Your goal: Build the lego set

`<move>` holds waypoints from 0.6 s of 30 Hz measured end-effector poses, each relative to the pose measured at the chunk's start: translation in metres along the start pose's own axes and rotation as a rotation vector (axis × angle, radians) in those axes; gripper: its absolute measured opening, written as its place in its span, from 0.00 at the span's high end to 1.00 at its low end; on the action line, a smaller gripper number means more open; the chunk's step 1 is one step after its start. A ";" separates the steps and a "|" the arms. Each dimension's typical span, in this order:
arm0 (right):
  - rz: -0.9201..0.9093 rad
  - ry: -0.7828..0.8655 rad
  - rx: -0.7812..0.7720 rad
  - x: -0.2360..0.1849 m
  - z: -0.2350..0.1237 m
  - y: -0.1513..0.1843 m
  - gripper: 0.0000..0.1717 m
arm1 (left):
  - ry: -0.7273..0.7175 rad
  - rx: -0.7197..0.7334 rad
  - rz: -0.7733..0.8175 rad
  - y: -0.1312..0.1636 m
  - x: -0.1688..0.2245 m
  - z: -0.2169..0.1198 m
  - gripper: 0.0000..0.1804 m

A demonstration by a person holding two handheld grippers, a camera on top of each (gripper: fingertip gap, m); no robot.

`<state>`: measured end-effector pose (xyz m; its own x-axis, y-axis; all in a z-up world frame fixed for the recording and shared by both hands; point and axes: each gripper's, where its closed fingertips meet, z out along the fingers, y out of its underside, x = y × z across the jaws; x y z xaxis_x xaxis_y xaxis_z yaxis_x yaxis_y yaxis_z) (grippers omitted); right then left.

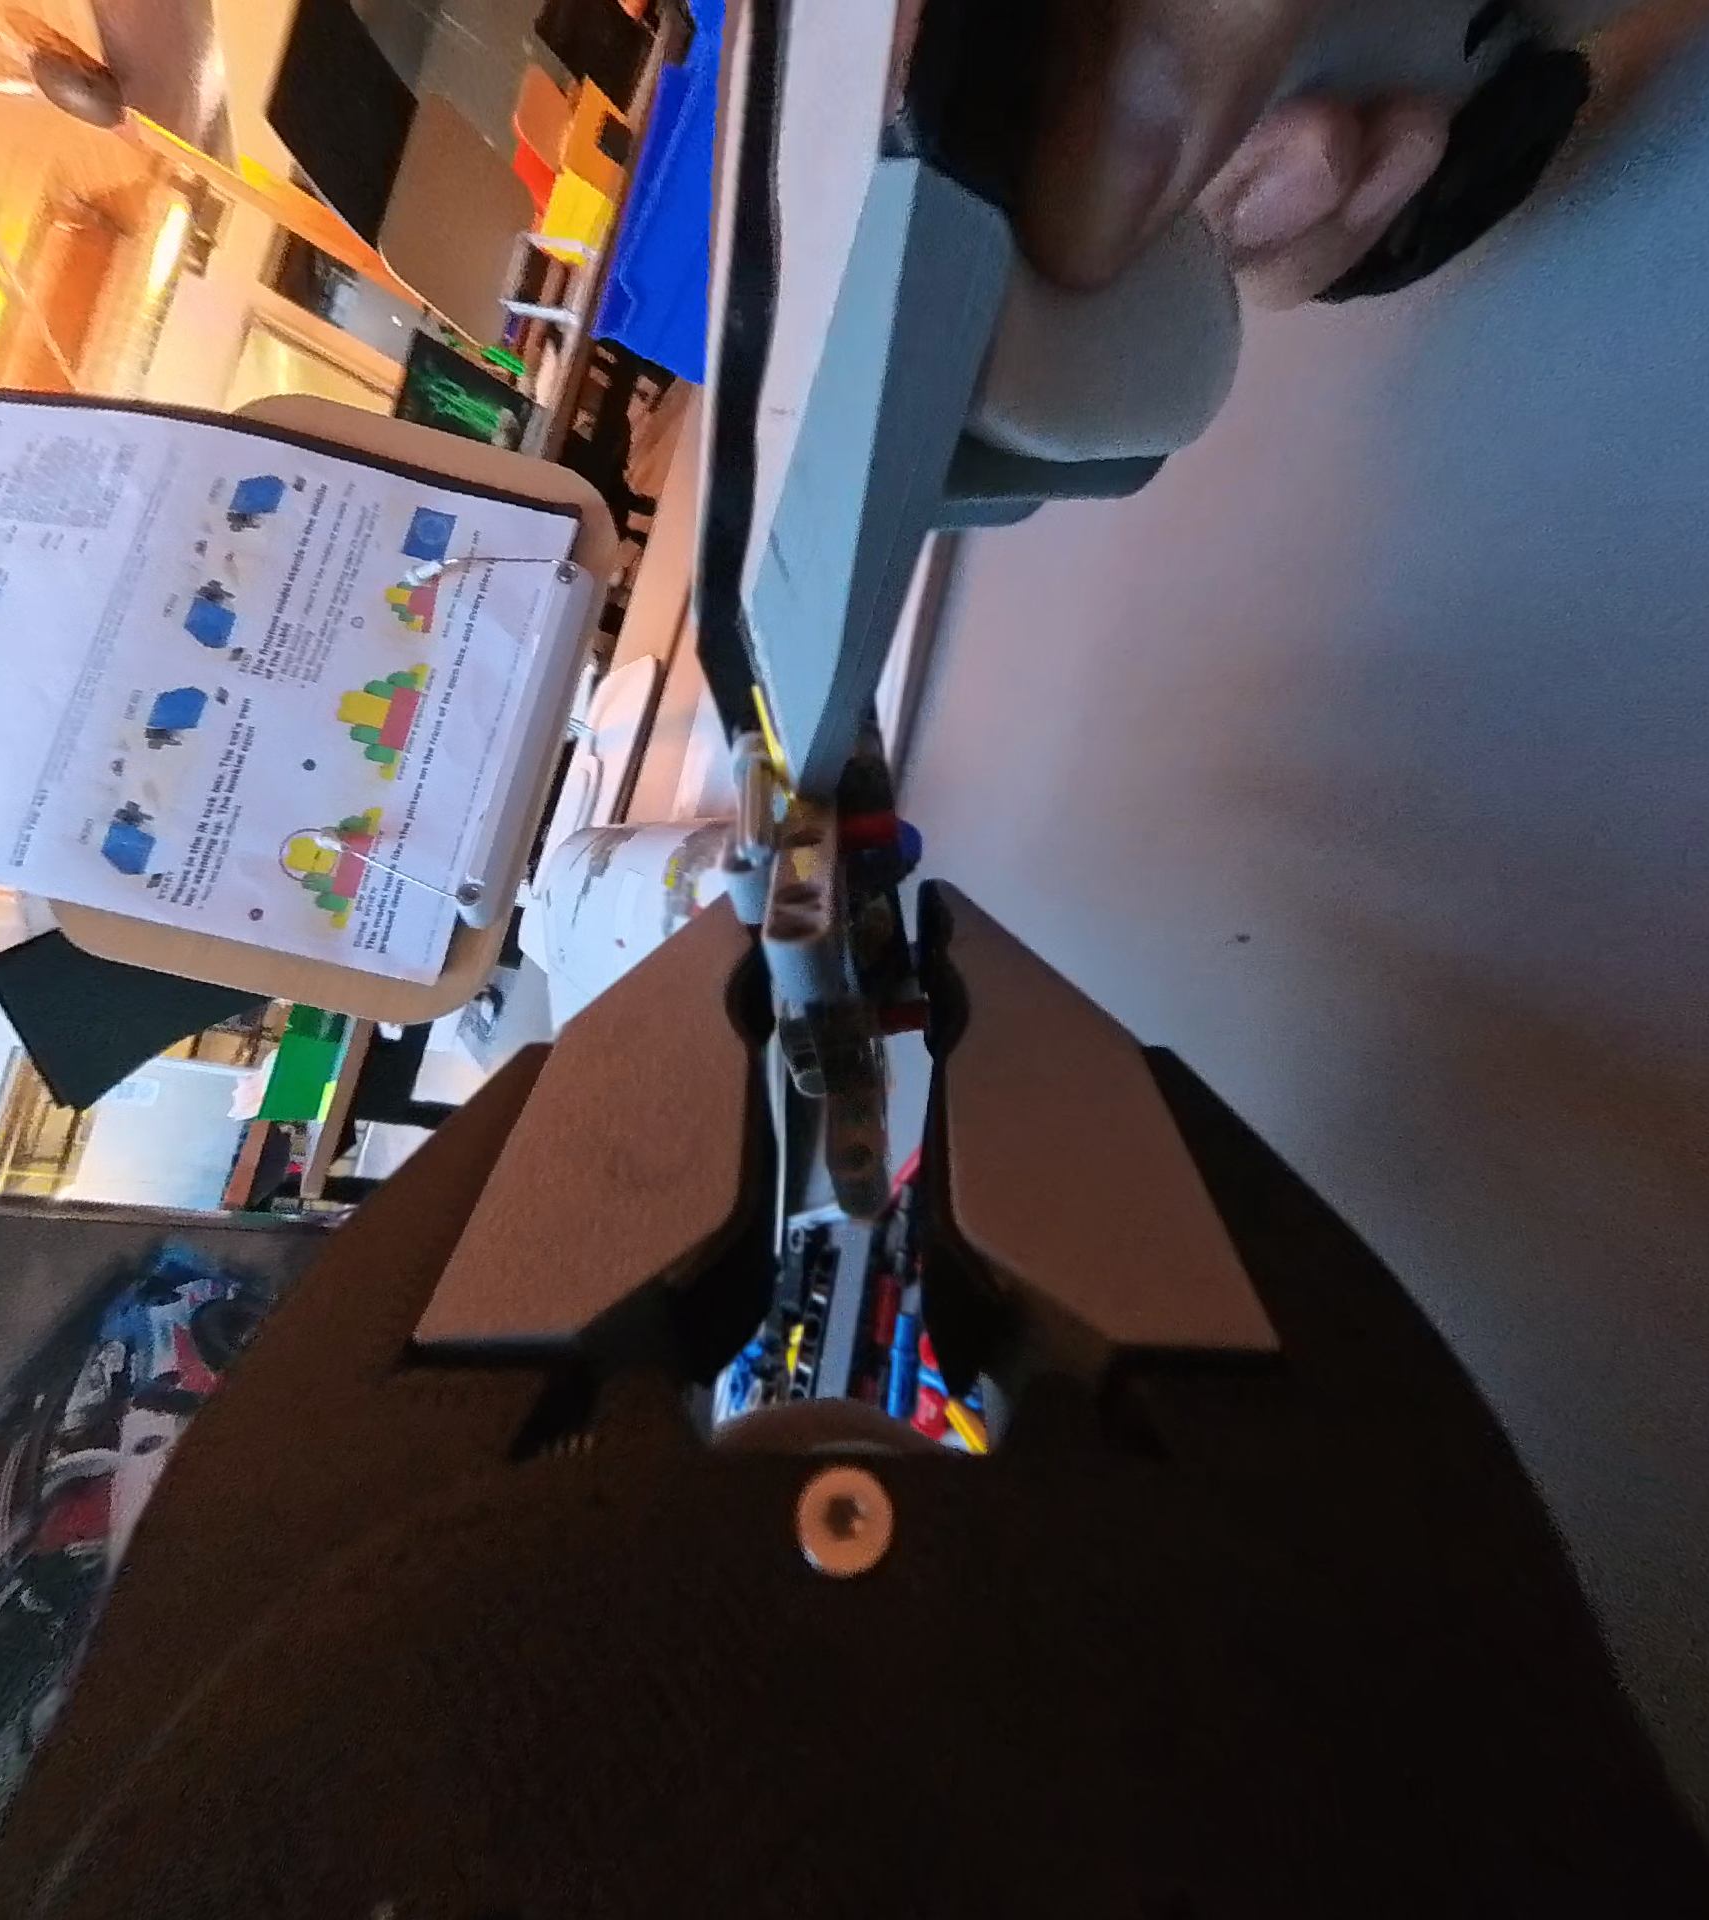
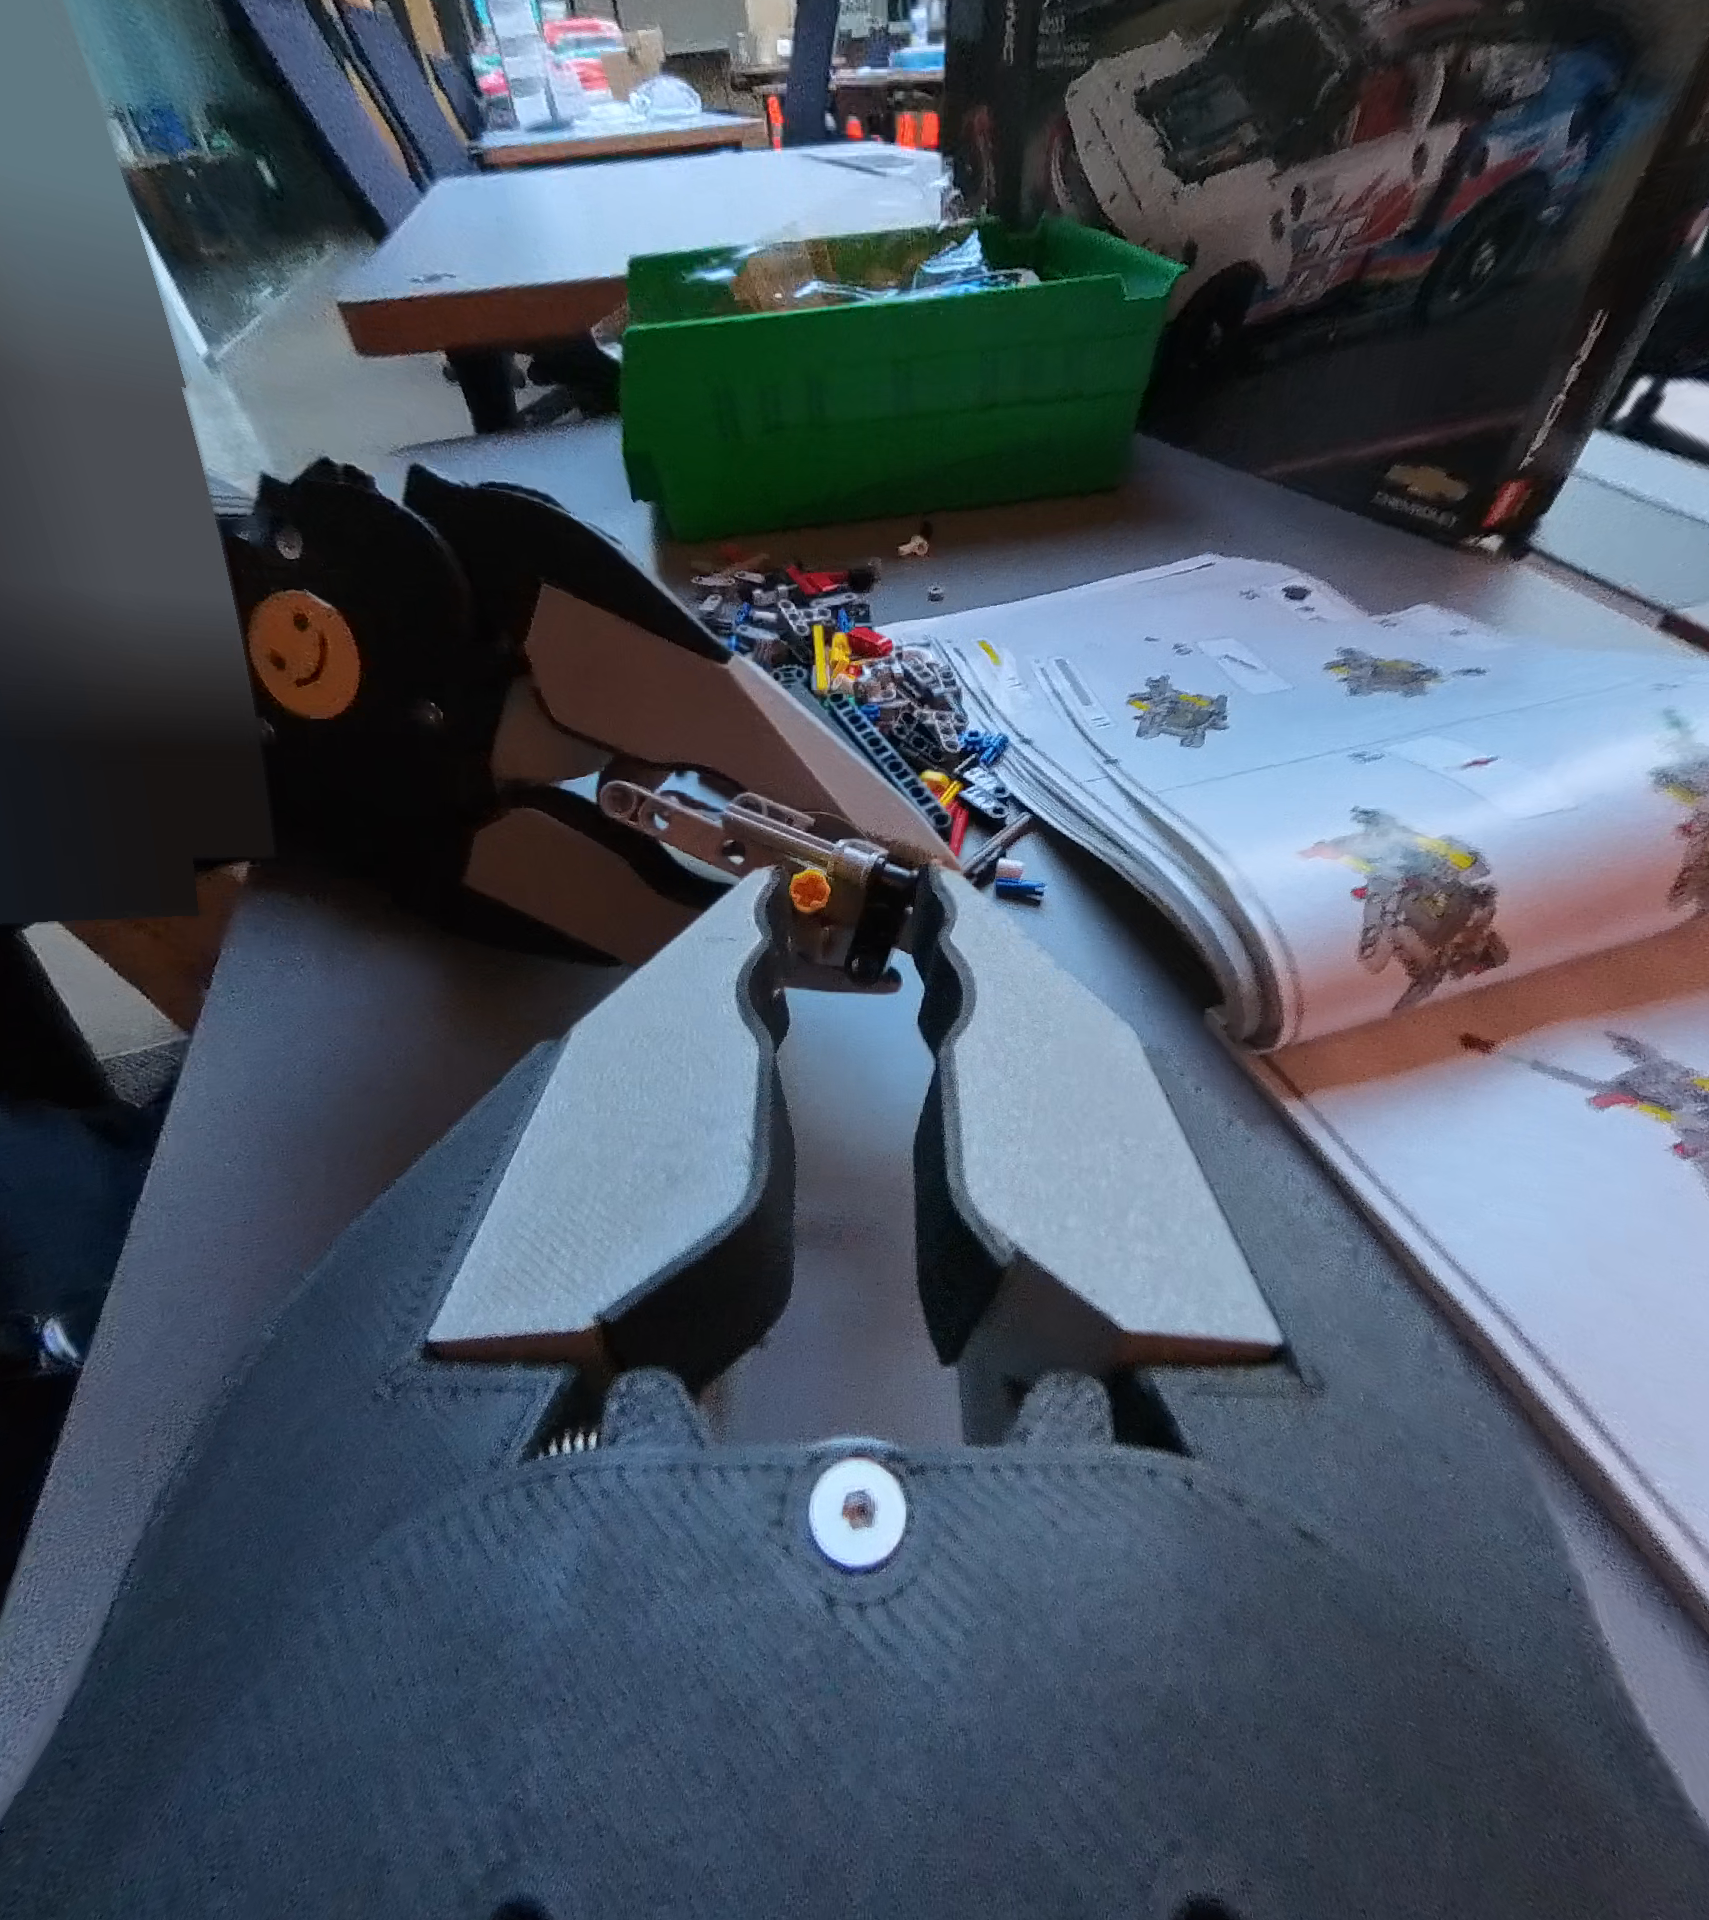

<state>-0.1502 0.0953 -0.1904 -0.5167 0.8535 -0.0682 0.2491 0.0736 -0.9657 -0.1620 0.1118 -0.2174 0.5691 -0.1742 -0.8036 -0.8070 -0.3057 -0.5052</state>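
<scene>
The small brick assembly (image 2: 808,883), a grey holed beam with a metallic cylinder, a black end block and an orange pin, hung above the dark table (image 2: 362,1039) between both tools. In the right wrist view its long axis ran from 10 o'clock down to 4 o'clock, the black end toward 4. The right gripper (image 2: 850,935) stood narrowly parted, its wavy pads pressed on that black end. The left gripper (image 2: 829,831), black with smooth tan fingers and an orange smiley disc, came in from 9 o'clock and clamped the beam end.

In the left wrist view the left gripper (image 1: 845,966) gripped the assembly (image 1: 829,997) lengthwise along its fingers, toward 12. Only that view showed a hand (image 1: 1193,156) and a printed sheet on a wooden board (image 1: 237,675). Only the right view showed the green plastic bin (image 2: 881,405), loose coloured pieces (image 2: 860,675) and the open glossy booklet (image 2: 1401,810) at 2 o'clock.
</scene>
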 end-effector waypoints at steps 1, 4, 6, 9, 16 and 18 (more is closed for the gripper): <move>-0.009 -0.001 0.015 0.002 0.000 -0.004 0.87 | -0.017 0.007 -0.027 -0.001 -0.006 0.000 0.87; 0.039 -0.019 0.048 0.010 0.001 -0.008 0.87 | -0.023 0.004 -0.034 0.002 -0.009 0.004 0.87; 0.039 -0.004 0.022 0.015 0.000 -0.003 0.85 | -0.030 -0.005 -0.002 0.003 -0.008 0.005 0.88; 0.024 0.042 -0.003 0.025 -0.006 0.002 0.73 | -0.035 0.002 -0.008 0.003 -0.009 0.004 0.88; 0.069 0.019 0.007 0.020 -0.004 0.002 0.65 | -0.043 -0.081 0.003 0.017 -0.010 0.009 0.88; 0.119 0.000 0.005 0.017 0.002 0.004 0.62 | -0.065 -0.103 0.025 0.019 -0.013 0.010 0.88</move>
<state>-0.1596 0.1095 -0.1956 -0.4839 0.8560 -0.1820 0.3047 -0.0302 -0.9520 -0.1862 0.1172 -0.2201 0.5351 -0.1229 -0.8358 -0.7982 -0.3976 -0.4525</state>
